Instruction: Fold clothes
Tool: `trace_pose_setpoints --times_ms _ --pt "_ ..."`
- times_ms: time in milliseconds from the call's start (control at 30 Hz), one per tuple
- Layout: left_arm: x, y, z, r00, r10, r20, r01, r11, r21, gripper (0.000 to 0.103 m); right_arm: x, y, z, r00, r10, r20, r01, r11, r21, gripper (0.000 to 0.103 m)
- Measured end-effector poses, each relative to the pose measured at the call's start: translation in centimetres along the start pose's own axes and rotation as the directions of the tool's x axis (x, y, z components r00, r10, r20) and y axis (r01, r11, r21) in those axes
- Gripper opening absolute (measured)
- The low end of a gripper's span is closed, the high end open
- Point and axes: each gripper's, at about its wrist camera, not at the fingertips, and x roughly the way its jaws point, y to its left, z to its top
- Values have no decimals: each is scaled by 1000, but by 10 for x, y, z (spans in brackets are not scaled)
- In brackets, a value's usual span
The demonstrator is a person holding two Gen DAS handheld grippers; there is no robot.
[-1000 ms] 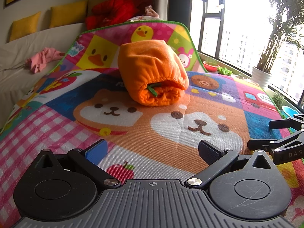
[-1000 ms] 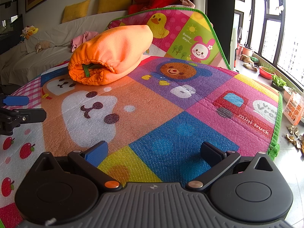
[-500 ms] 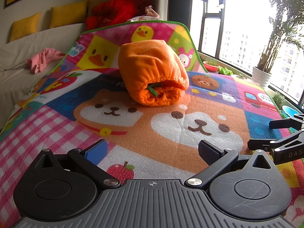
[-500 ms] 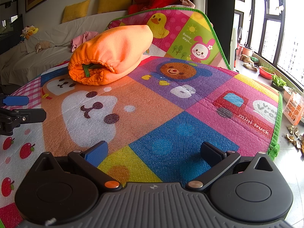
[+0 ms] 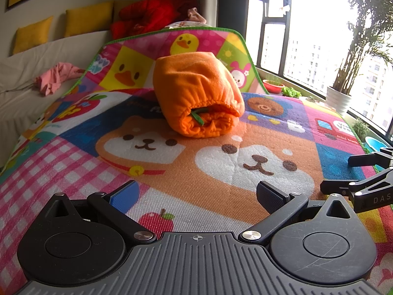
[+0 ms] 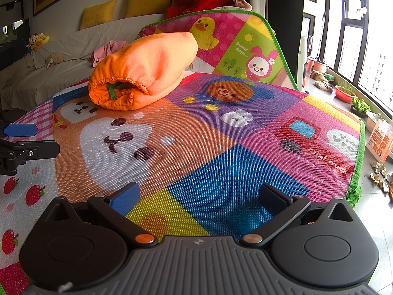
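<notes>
Both the left gripper (image 5: 197,193) and right gripper (image 6: 198,195) are spread wide, empty, over bare mat (image 6: 221,132); the orange bundle (image 5: 196,93) sits at 12 o'clock, well apart.

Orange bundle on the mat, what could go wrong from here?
The orange bundle is a loose roll with its elastic hem gaping, and it may unroll or sag if nudged. Both grippers, left and right, are open and well short of it, so one-sided contact could skid it across the mat.

Both wrist views face, low, the same mat (image 5: 221,147).
</notes>
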Motion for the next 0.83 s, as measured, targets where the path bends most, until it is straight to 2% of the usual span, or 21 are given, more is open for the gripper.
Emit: trace_pose_setpoints --times_ms 833 --pt "-2 -1 0 1000 -8 10 8 1000 6 103 0 1 0 1000 1 0 -1 1000 -1 103"
